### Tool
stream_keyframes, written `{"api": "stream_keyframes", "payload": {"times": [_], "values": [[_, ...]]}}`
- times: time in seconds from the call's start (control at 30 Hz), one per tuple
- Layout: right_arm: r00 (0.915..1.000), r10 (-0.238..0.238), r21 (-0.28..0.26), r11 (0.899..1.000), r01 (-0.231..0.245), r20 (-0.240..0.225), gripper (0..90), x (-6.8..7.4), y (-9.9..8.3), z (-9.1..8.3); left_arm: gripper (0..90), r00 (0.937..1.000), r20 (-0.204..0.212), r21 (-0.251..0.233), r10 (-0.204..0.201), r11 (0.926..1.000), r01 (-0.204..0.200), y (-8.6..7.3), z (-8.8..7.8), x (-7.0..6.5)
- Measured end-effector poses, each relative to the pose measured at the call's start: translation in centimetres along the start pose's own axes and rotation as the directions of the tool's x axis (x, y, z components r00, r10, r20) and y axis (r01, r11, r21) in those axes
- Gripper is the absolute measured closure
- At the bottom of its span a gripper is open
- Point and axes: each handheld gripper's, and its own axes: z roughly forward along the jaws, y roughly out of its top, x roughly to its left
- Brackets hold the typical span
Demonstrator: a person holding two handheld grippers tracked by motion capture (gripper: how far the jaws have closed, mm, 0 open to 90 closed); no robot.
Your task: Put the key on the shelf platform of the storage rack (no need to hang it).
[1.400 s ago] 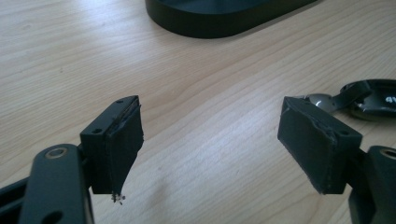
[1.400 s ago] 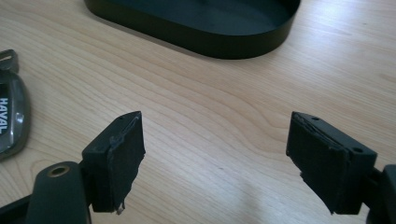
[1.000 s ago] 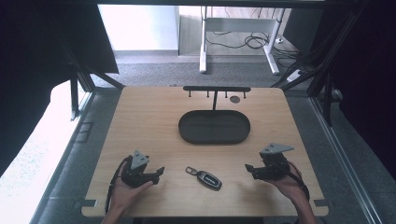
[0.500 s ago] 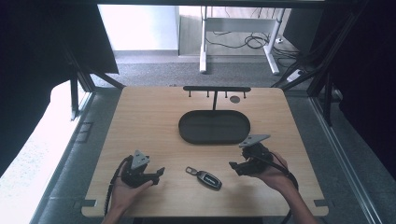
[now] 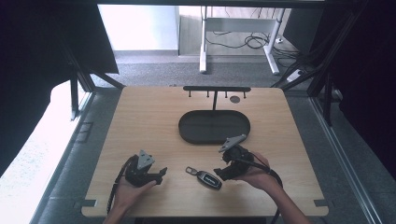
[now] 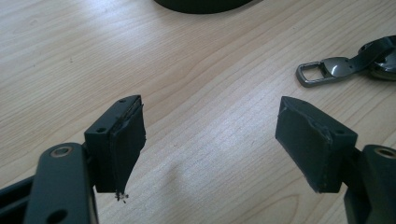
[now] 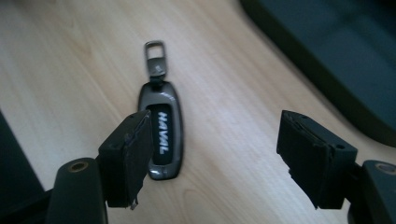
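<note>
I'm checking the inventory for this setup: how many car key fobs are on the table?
1. The key fob lies flat on the table near its front edge, between the two grippers, in front of the oval tray. None looks hidden.

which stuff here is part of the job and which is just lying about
In the job:
- car key fob, flat on the table
- right hand-held gripper, open, jaws just closing a little, nothing clamped, left jaw over the fob's edge

Lying about:
- left hand-held gripper, open, idle over bare wood
- dark oval tray
- black hook rack behind the tray
</note>
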Motion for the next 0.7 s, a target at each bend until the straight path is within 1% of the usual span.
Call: {"api": "stream_keyframes", "payload": {"times": [0.07, 0.2, 0.23, 0.43, 0.5, 0.53, 0.57, 0.7], "values": [[0.9998, -0.02, 0.022, 1.0, 0.02, -0.003, 27.5, 0.5, 0.3, 0.6, 24.3, 1.0, -0.001, -0.004, -0.003, 1.0, 0.003, 0.0, 0.0, 0.1], [0.9991, -0.038, 0.056, 0.998, 0.039, -0.022, 26.9, 0.9, 1.0, 1.9, 24.0, 0.9999, -0.011, 0.007, -0.01, 0.9999, 0.01, -0.1, 0.2, 0.3], [0.9988, -0.043, 0.065, 0.997, 0.045, -0.025, 26.6, 1.0, 1.2, 2.2, 24.0, 0.9999, -0.013, 0.015, -0.006, 0.9999, 0.006, -0.1, 0.1, 0.4], [0.9965, -0.071, 0.109, 0.991, 0.075, -0.045, 25.0, 1.8, 1.5, 3.7, 24.4, 0.9991, -0.031, 0.004, -0.03, 0.9995, 0.03, -0.3, 0.0, 0.8], [0.9956, -0.08, 0.128, 0.988, 0.085, -0.05, 24.6, 2.1, 1.5, 4.3, 24.5, 0.9988, -0.027, 0.007, -0.041, 0.9991, 0.041, -0.3, 0.0, 1.0], [0.995, -0.087, 0.146, 0.985, 0.093, -0.048, 24.5, 2.4, 1.6, 4.9, 24.5, 0.9986, -0.023, 0.009, -0.048, 0.9988, 0.048, -0.3, 0.1, 1.1], [0.995, -0.087, 0.146, 0.985, 0.093, -0.048, 24.5, 2.4, 1.6, 4.9, 24.5, 0.9986, -0.02, 0.013, -0.05, 0.9987, 0.05, -0.3, 0.1, 1.1], [0.9942, -0.097, 0.174, 0.979, 0.104, -0.045, 25.2, 2.7, 1.7, 6.0, 24.5, 0.9982, -0.015, 0.022, -0.057, 0.9981, 0.058, -0.4, 0.1, 1.2]]}}
